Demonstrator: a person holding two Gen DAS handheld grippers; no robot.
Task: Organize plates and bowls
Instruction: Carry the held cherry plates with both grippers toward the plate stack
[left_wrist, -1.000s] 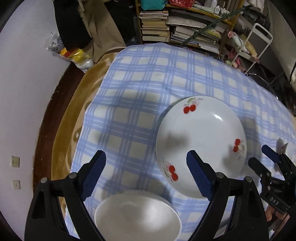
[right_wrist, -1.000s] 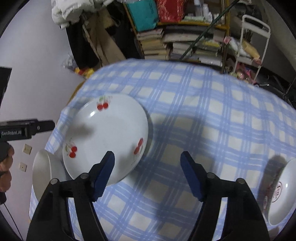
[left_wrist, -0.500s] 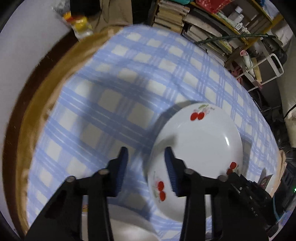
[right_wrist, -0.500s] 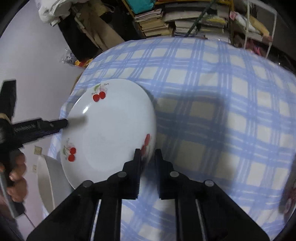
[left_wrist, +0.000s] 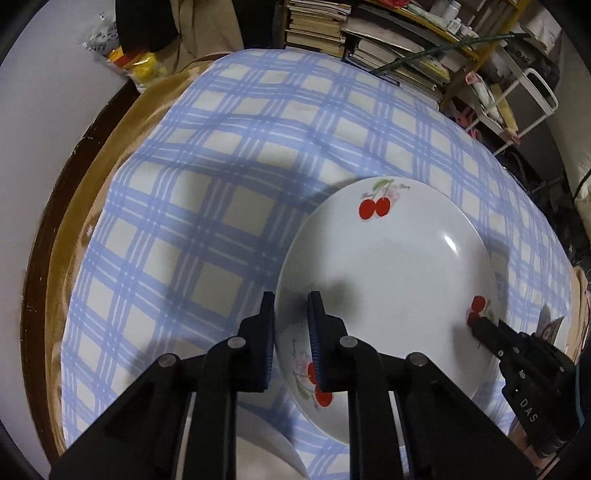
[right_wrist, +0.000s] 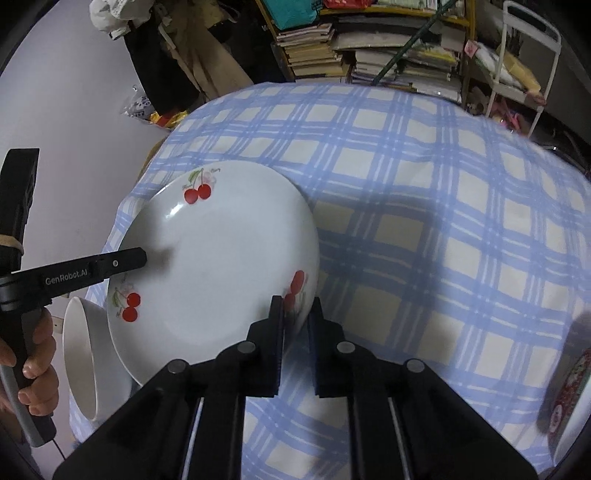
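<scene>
A white plate with red cherries (left_wrist: 391, 273) lies on the blue checked tablecloth (left_wrist: 229, 177); it also shows in the right wrist view (right_wrist: 218, 266). My left gripper (left_wrist: 291, 317) is shut on the plate's near left rim. My right gripper (right_wrist: 297, 314) is shut on the plate's right rim, over a cherry print. The right gripper's tip (left_wrist: 480, 326) shows in the left wrist view and the left gripper (right_wrist: 122, 260) in the right wrist view. A plain white bowl (right_wrist: 83, 354) sits just left of the plate; it also shows in the left wrist view (left_wrist: 266, 454).
A second patterned dish (right_wrist: 569, 387) sits blurred at the table's right edge. Stacked books and shelves (right_wrist: 369, 48) and a white rack (right_wrist: 524, 62) stand behind the table. A brown blanket edge (left_wrist: 85, 229) borders the cloth on the left.
Both grippers have gone from wide open to shut on opposite rims of the cherry plate. The views have shifted closer over the plate.
</scene>
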